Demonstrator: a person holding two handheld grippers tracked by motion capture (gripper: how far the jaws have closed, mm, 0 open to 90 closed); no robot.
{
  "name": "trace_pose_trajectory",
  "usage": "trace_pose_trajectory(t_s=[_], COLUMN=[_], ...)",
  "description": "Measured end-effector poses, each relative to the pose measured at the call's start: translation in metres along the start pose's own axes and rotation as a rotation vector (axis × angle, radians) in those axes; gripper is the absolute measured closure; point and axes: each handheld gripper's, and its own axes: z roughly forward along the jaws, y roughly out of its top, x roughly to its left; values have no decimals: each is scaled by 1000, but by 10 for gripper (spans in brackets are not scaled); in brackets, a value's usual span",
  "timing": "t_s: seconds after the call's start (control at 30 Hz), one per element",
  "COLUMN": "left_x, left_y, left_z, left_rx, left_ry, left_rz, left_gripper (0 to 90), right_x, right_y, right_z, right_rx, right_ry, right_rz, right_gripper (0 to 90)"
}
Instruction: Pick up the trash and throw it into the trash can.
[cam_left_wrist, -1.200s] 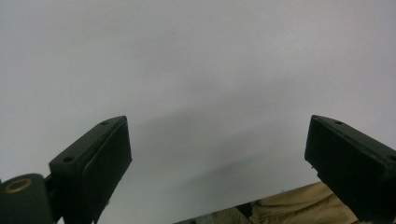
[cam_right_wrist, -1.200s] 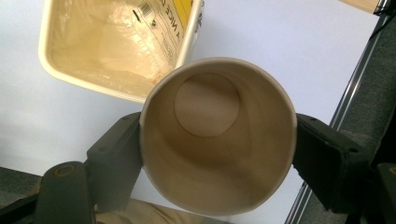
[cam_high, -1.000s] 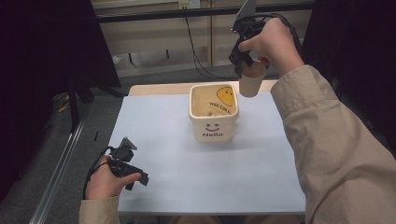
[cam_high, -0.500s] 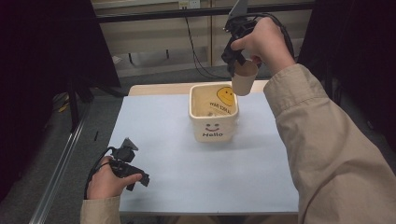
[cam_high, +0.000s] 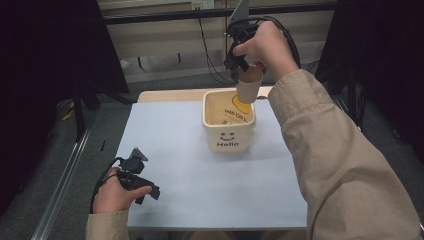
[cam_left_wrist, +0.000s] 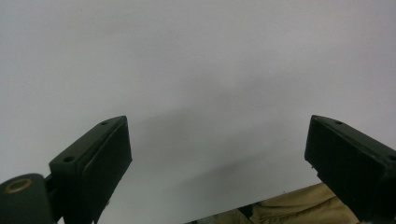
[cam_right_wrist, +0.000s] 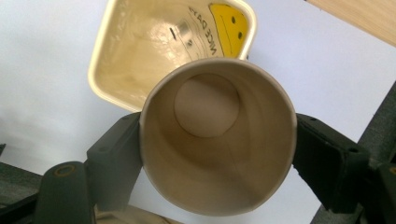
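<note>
A brown paper cup (cam_high: 248, 83) hangs upright in the air above the far right corner of a cream square bin (cam_high: 228, 138) marked "Hello". My right gripper (cam_high: 243, 67) is shut on the cup near its rim. In the right gripper view the cup (cam_right_wrist: 217, 135) is empty and sits squeezed between both jaws, with the bin's open mouth (cam_right_wrist: 135, 60) below and behind it. My left gripper (cam_high: 142, 186) rests low over the front left of the table, open, with nothing between its jaws (cam_left_wrist: 217, 154).
The pale blue table top (cam_high: 180, 170) has free room all around the bin. A wooden strip (cam_high: 170, 95) runs along its far edge. Cables hang behind the table, and a metal rail (cam_high: 65, 175) runs along the floor at left.
My right gripper has carried the paper cup a little left and up, from beside the bin's right rim to above its far right corner. The left gripper has stayed put.
</note>
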Motion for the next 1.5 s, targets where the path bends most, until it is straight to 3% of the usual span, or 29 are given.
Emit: trace_pose_trajectory(t_s=[0.17,0.5,0.73,1.1,1.5], left_x=[0,-2,-1,-1,-1], left_y=[1,3,3,2,3], left_z=[0,1,1,1,0], left_rx=[12,11,6,-1,13], left_ry=[-1,-11,-12,3,-1], left_rz=[14,-2,2,9,16], left_gripper=[71,71,71,71,71], right_x=[8,13,22,20,20], right_y=[4,9,11,11,12], right_z=[2,8,26,55,61], right_rx=[-4,0,11,37,38], right_ry=[7,6,5,4,10], right_rz=[-19,-30,-45,-54,-61], right_gripper=[216,215,212,210,201])
